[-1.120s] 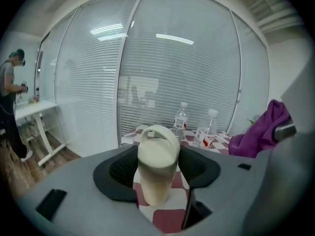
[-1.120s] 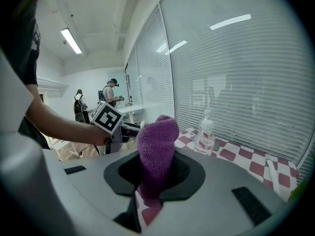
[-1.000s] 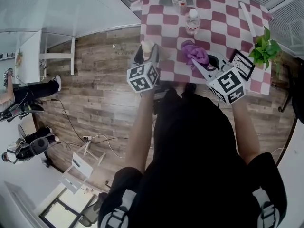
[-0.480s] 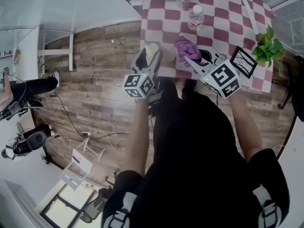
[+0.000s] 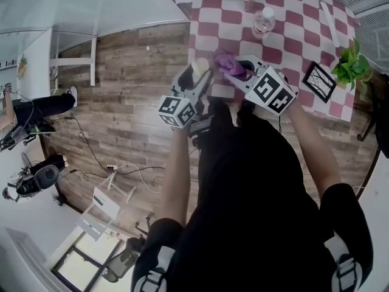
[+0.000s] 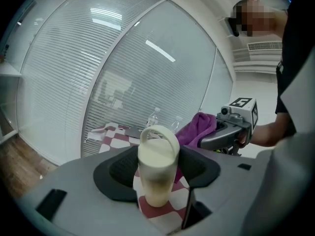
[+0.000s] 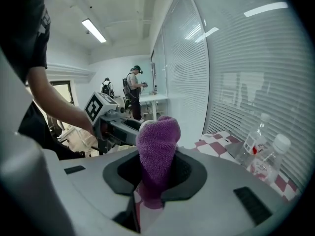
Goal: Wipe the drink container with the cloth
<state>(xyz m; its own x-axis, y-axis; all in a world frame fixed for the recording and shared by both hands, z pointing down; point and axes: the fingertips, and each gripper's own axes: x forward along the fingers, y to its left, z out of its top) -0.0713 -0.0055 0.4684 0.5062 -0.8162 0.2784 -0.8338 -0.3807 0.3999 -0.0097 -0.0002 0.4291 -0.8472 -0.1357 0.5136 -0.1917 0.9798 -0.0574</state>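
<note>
Purple fuzzy cloth (image 7: 157, 146), cream cylindrical container (image 6: 156, 171)

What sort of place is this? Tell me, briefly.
Probably an office or lab set up for recording, not a home: glass walls with blinds, gear parked on the wood floor, and a person working at a desk behind.

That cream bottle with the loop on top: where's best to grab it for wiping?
Probably round its mid-body, from the side, as the left gripper holds the cream bottle now. The body is tall and straight-walled, so both pads seat evenly, and the lid and loop handle are clear for the purple cloth.
</note>
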